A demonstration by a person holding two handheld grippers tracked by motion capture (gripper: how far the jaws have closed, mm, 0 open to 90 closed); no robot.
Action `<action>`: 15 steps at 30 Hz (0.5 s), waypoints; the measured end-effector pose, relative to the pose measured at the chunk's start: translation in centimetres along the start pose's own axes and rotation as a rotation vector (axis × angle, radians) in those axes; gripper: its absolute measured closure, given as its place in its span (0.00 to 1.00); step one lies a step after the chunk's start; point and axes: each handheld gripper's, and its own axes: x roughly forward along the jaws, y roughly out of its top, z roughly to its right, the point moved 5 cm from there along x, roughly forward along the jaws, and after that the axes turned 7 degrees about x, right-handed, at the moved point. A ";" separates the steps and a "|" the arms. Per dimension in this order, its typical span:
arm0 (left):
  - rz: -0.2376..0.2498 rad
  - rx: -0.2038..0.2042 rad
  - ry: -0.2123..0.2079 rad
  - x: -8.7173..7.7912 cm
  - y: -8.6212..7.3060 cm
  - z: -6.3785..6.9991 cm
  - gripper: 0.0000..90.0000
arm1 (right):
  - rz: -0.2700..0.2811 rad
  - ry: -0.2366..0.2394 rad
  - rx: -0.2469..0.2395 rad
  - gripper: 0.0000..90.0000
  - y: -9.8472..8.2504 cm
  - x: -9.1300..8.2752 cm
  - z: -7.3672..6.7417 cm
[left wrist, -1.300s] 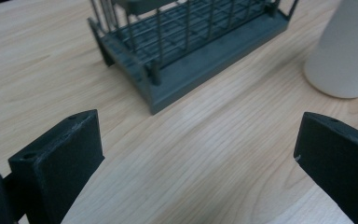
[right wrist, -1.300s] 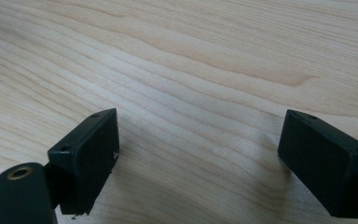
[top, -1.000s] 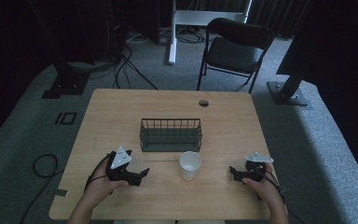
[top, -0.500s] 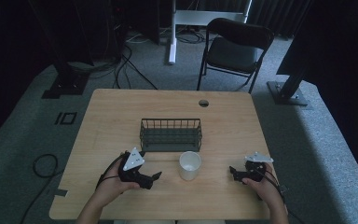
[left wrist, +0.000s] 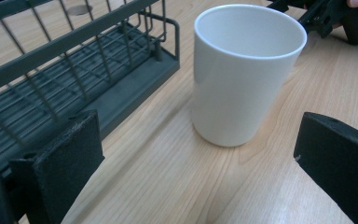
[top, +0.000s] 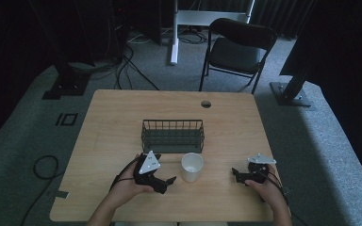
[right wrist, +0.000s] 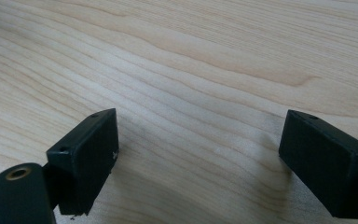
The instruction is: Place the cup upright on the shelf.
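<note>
Left gripper (top: 168, 181), held near the table's (top: 122, 113) front edge, points at the white cup (top: 192, 166) with its jaws spread wide and nothing between them; in the left gripper view the cup (left wrist: 244, 70) stands upright just ahead of the gap, untouched. Behind the cup, toward the middle of the table, sits the wire basket (top: 172, 135), just beside it but apart. Right gripper (top: 236, 174) rests low near the front right corner, jaws wide apart over bare wood and holding nothing.
</note>
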 end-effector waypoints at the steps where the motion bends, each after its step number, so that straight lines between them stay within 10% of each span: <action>1: 0.000 0.000 -0.003 0.1 0.1 0.1 0.02 | 0.000 0.000 0.000 0.13 0.0 0.0 0.0; 15: 0.020 0.011 -0.051 2.5 1.3 1.4 0.02 | 0.000 0.000 0.000 0.13 0.0 0.0 0.0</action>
